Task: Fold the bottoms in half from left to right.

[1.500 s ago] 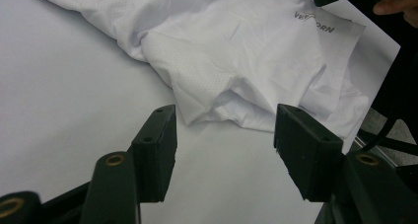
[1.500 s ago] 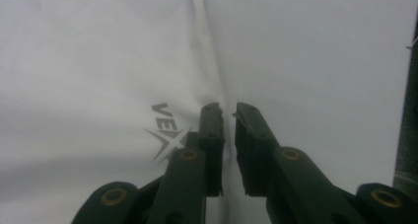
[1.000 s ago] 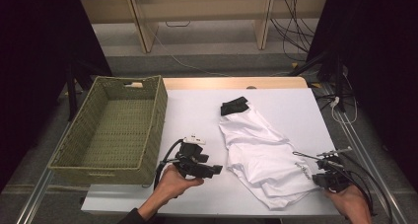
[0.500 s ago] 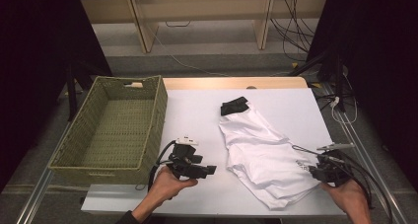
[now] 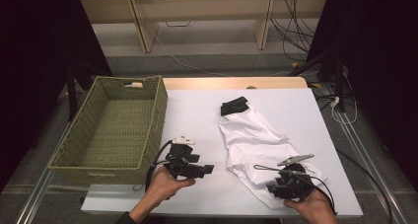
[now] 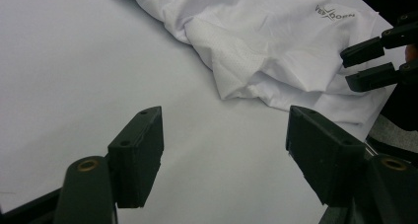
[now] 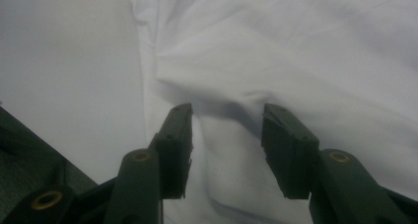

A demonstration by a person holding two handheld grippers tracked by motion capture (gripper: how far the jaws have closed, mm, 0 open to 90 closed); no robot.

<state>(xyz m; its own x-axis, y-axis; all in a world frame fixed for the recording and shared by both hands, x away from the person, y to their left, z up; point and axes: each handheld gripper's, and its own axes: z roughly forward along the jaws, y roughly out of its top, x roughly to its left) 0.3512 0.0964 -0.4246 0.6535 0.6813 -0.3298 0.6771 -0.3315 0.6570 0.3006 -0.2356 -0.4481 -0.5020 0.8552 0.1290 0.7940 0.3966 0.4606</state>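
Crumpled white cloth garment (image 5: pixel 256 145) lay on white table (image 5: pixel 192 105), long axis running away from the person. Right gripper (image 5: pixel 276 188) sat over its near end, jaws just opening, fabric between, unpinched. Left gripper (image 5: pixel 204 169) open, beside it, farther.

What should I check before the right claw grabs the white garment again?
1. Right claw open: ok, its jaws have just been opening and stand apart.
2. White garment between those jaws: ok, cloth lies between them, pads not pressing on it.
3. Left claw free: ok, open over bare white table, holding nothing.
4. Claws apart from each other: ok, a gap shows between them in the high view.
5. Wicker basket ready: ok, nothing lies in it.
6. Garment's black cuff free of snags: cannot tell.
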